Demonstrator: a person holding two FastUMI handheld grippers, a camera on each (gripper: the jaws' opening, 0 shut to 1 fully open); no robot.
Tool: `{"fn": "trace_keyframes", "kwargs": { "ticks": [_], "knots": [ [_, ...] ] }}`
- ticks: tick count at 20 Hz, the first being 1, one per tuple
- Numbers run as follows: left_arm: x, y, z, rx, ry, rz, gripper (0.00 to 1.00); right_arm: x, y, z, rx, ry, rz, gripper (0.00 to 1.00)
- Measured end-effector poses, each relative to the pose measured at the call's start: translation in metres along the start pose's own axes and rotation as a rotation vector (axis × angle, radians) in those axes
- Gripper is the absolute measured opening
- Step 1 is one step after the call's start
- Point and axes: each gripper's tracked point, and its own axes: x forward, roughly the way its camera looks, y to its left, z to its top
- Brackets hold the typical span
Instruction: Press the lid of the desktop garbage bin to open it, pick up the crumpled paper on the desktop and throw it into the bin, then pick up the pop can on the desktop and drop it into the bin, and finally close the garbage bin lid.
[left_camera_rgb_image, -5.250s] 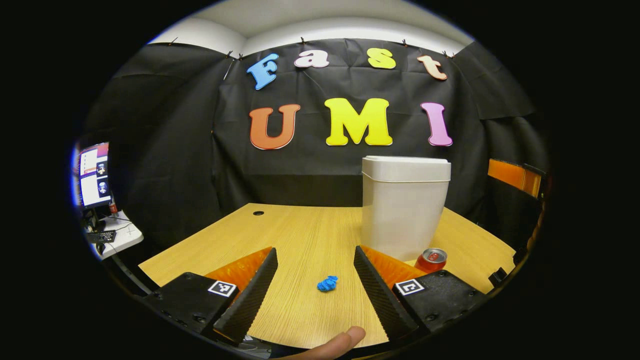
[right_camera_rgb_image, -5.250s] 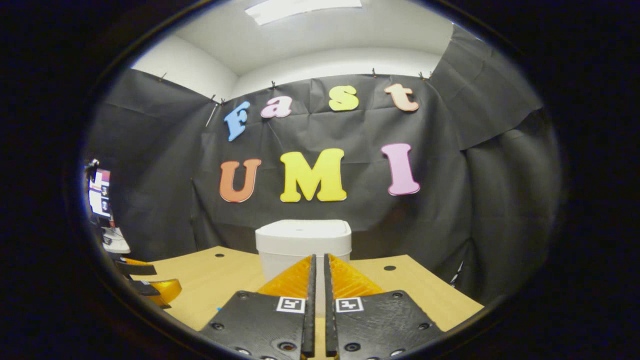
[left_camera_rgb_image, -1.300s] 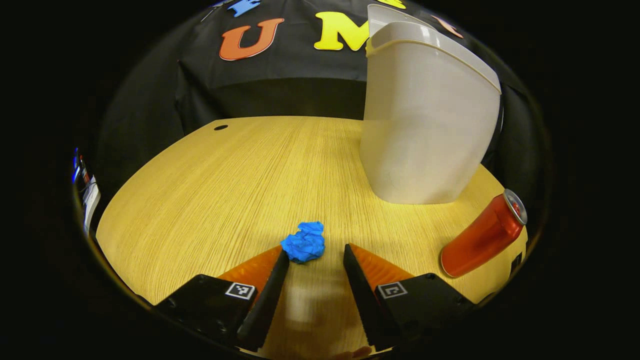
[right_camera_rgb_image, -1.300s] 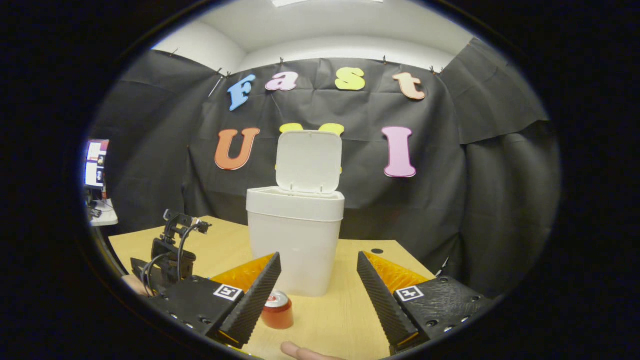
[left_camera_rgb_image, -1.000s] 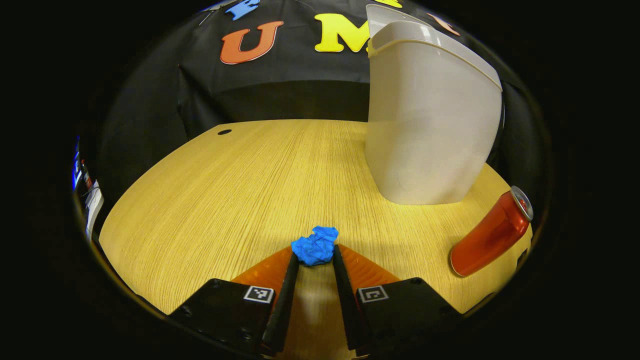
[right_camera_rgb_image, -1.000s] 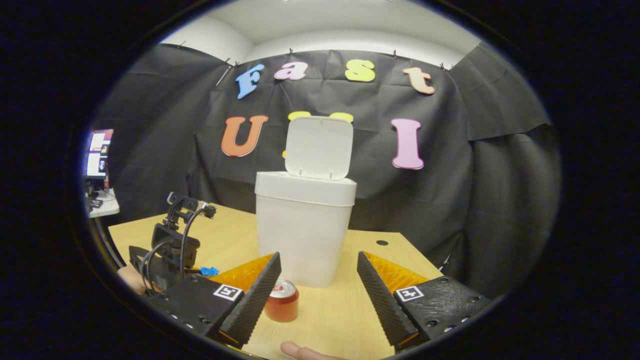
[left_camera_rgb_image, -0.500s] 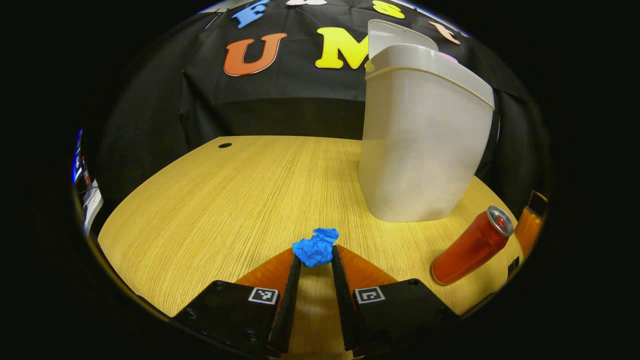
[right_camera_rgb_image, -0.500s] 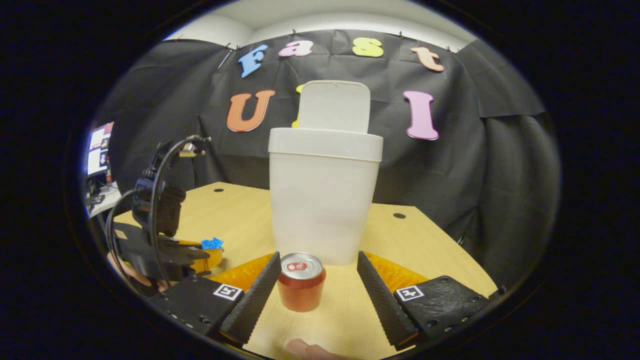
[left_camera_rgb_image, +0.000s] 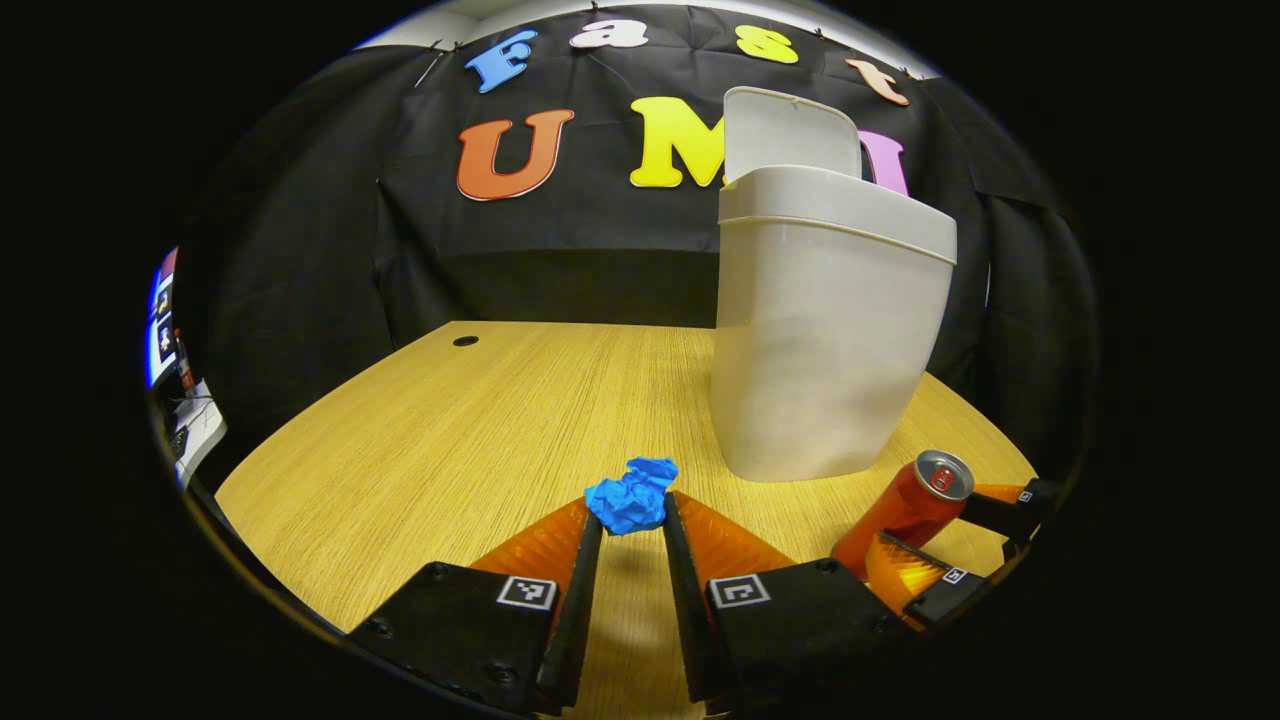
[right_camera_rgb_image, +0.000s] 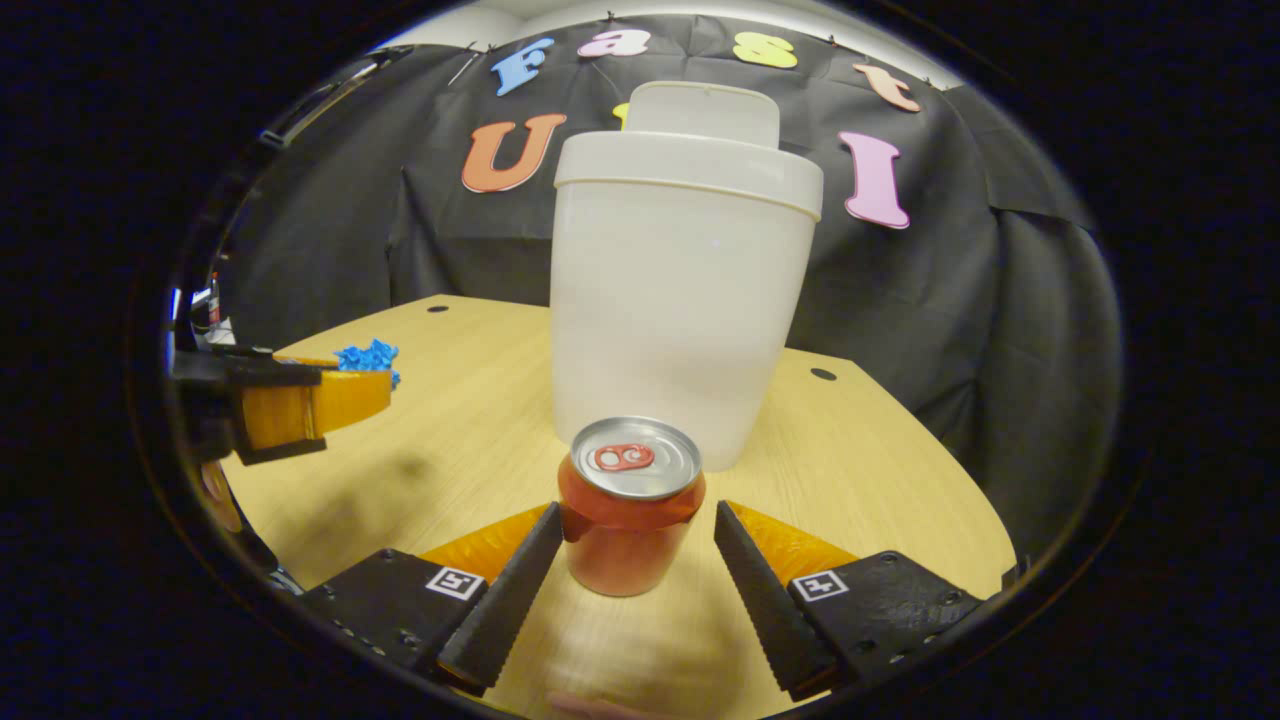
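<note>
My left gripper (left_camera_rgb_image: 632, 512) is shut on the blue crumpled paper (left_camera_rgb_image: 632, 500) and holds it a little above the wooden table (left_camera_rgb_image: 450, 430). The white bin (left_camera_rgb_image: 820, 330) stands to the right of it with its lid (left_camera_rgb_image: 790, 135) raised upright. In the right gripper view the red pop can (right_camera_rgb_image: 630, 505) stands upright between the open fingers of my right gripper (right_camera_rgb_image: 637, 518), just in front of the bin (right_camera_rgb_image: 680, 300). The fingers stand apart from the can's sides. The left gripper (right_camera_rgb_image: 375, 388) hangs at the left with the paper (right_camera_rgb_image: 367, 356).
The right gripper's fingers (left_camera_rgb_image: 900, 570) flank the can (left_camera_rgb_image: 905, 505) at the lower right of the left gripper view. The table has round cable holes (left_camera_rgb_image: 465, 341) (right_camera_rgb_image: 822, 374). A side desk with a monitor (left_camera_rgb_image: 160, 330) stands beyond the table's left edge.
The left gripper, which shut on the paper a second ago, has lifted it off the table. The right gripper has moved down and forward, so the can now stands between its fingers.
</note>
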Motion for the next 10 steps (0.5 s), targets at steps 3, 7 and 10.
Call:
{"fn": "trace_keyframes", "kwargs": {
  "ticks": [3, 7, 10],
  "knots": [
    [-0.004, -0.001, 0.003, -0.002, -0.016, 0.011, 0.42, 0.005, 0.000, 0.002, -0.001, -0.012, 0.005, 0.94],
    [-0.007, -0.004, 0.006, -0.002, -0.028, 0.003, 0.42, 0.002, -0.002, 0.007, -0.013, -0.041, 0.002, 0.83],
    [-0.013, -0.002, 0.012, -0.011, -0.054, 0.018, 0.42, -0.015, -0.010, 0.025, -0.027, -0.098, -0.019, 0.83]
  ]
}}
